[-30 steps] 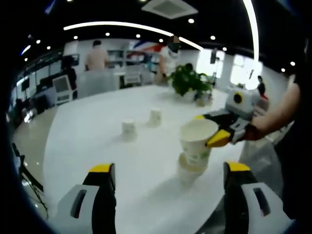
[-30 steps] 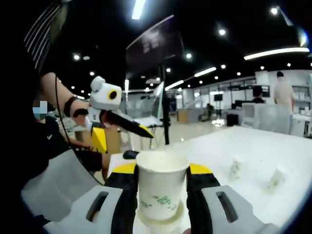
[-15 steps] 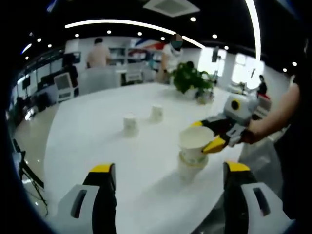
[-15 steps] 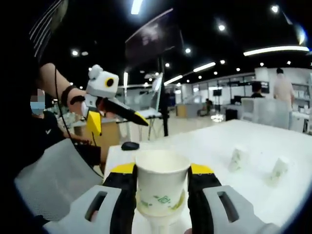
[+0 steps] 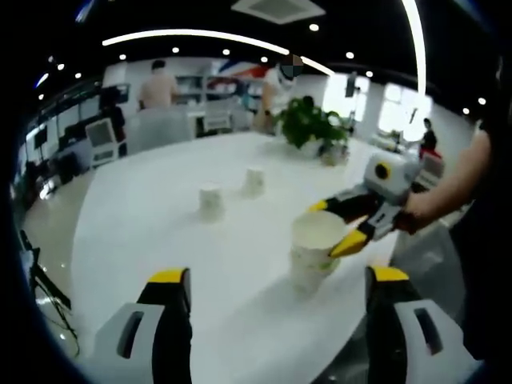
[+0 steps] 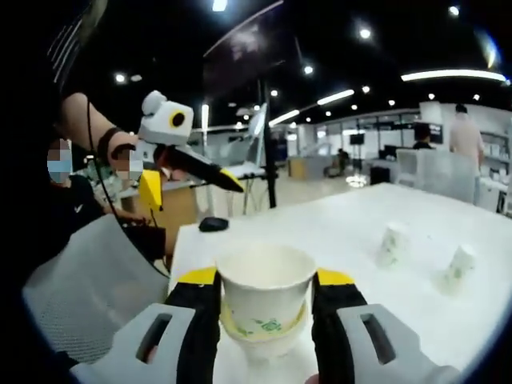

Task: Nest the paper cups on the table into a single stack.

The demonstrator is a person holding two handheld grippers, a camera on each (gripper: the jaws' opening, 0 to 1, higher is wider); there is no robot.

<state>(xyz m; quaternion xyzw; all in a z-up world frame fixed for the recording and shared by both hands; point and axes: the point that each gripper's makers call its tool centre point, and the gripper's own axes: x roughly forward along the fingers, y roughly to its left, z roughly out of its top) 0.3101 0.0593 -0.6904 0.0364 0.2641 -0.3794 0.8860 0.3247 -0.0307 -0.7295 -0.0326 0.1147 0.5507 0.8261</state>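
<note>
A: What is held by the right gripper (image 6: 265,300)?

B: A white paper cup (image 6: 265,286) with green print is pinched between its jaws; the cup is seated upright in a second cup (image 6: 264,346) beneath it, whose rim is seen just under the print; the pair stands on the white table (image 6: 400,296).

A: And from the left gripper view?

B: The nested stack (image 5: 315,250) is seen near the table's edge, with the right gripper's yellow-tipped jaws on either side of the top cup; a person's hand (image 5: 410,218) is wrapped around that gripper.

A: The left gripper (image 5: 279,316)?

B: Its jaws are spread wide, with nothing between them; it is held apart from the stack, short of it.

A: Other cups?

B: Two single paper cups (image 5: 210,199) (image 5: 254,180) are stood beyond the stack, well apart from it and near each other; a potted plant (image 5: 310,128) is set farther back than the stack; whether those cups are upright or inverted cannot be told.
</note>
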